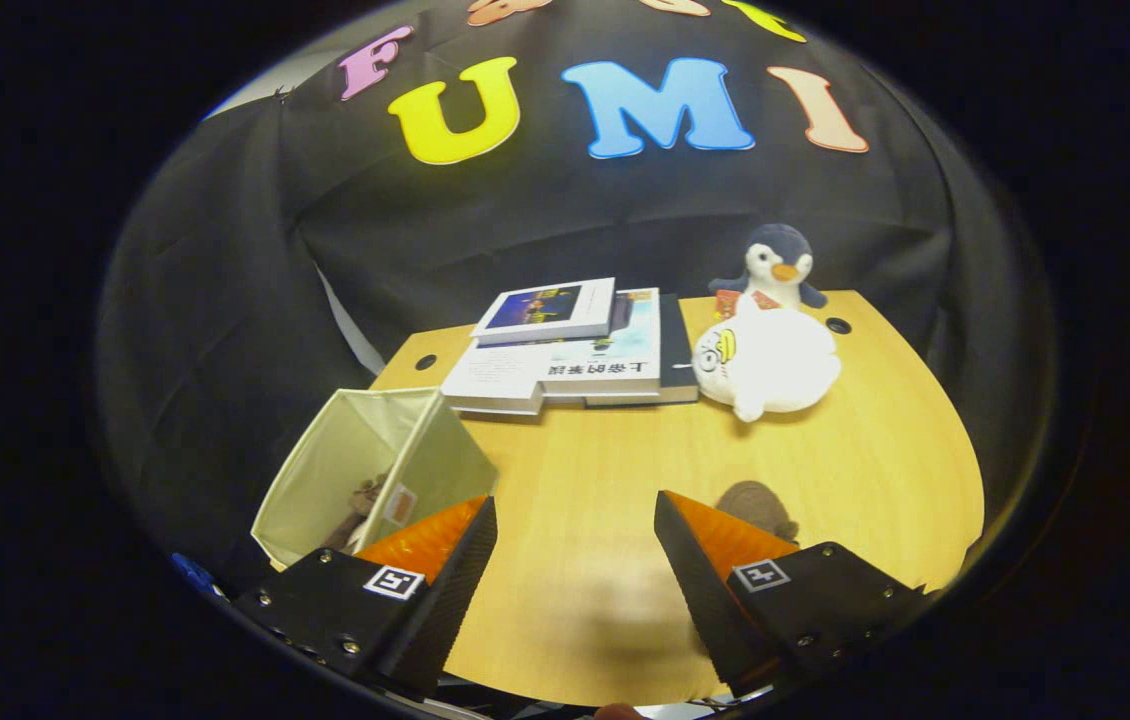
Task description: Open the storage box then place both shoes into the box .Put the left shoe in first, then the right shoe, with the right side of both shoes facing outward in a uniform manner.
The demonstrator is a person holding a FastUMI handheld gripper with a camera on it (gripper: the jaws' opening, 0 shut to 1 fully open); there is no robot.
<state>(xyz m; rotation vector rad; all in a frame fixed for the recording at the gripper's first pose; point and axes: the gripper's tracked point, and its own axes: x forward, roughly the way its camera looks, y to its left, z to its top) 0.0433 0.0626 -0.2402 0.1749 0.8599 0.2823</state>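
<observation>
Fingers of the gripper [575, 520] spread wide over bare table [875, 450], holding nothing. Open box [365, 470] sits just beyond the left finger, 1 brown shoe [365, 500] inside; another shoe [755, 505] lies behind the right finger.

Cream storage box [365, 470]; brown shoe [757, 508]; orange-black gripper [575, 530]; white plush [770, 365].

Pale cream fabric storage box [375, 470], open top, tilted, at tabletop's near-left corner just ahead of left finger, brown shoe [362, 505] inside w/ label patch visible, 2nd brown shoe [755, 505] on tabletop, partly hidden behind right finger.
</observation>
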